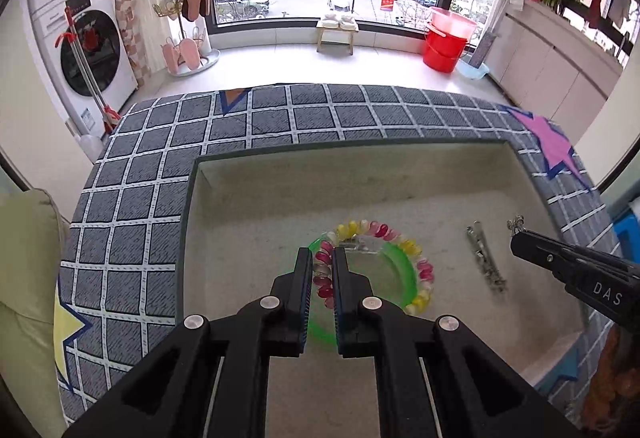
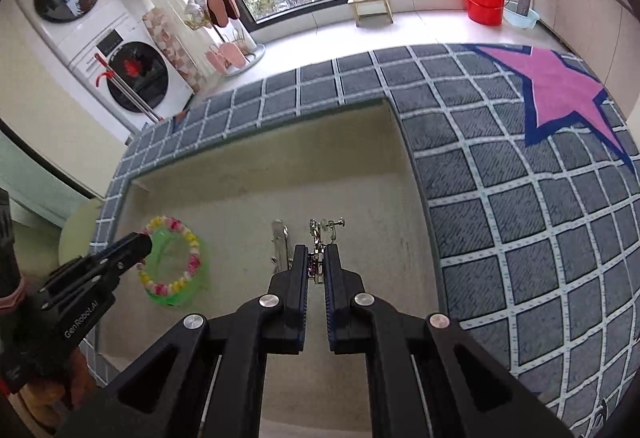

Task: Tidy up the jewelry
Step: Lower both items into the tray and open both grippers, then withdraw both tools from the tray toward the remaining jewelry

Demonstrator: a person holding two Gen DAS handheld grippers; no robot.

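While I hold both tongs over the shallow beige tray [image 1: 248,222], I count 2 bracelets, 1 loose silver clip and 1 silver earring piece. My left tongs [image 1: 322,254] are pinched narrow on the beaded bracelet [image 1: 416,258], with its pink and clear beads squeezed between the pads. That bracelet, strung in pink, yellow and white, overlaps the green bangle [image 1: 404,270]; the 2 rings sit together in the left part of the tray, and I cannot tell whether they touch the floor of it or hang from my grip. My right tongs [image 2: 316,258] are also closed narrow, gripping the silver earring [image 2: 325,228], whose hooks and screw post stick out past the fingertips. Just beside it on the left, the silver clip [image 2: 279,242] lies flat on the tray floor, apart from my tongs.

Around the tray, the surface wears a grey grid-patterned cloth [image 1: 132,222] with 1 pink star [image 2: 560,94] on the right, 1 yellow star [image 1: 66,334] on the left, and an orange corner at the far edge. Beyond the surface, I see 2 stacked washing machines [image 2: 100,50], 1 small wooden stool [image 1: 335,34] by the window, 1 red bucket [image 1: 442,52] topped by 1 pink basin [image 1: 454,22], and 1 pale blue basin [image 1: 474,69] next to it. Nothing stands between the tongs and the tray floor; only the tray's raised rim walls it in.
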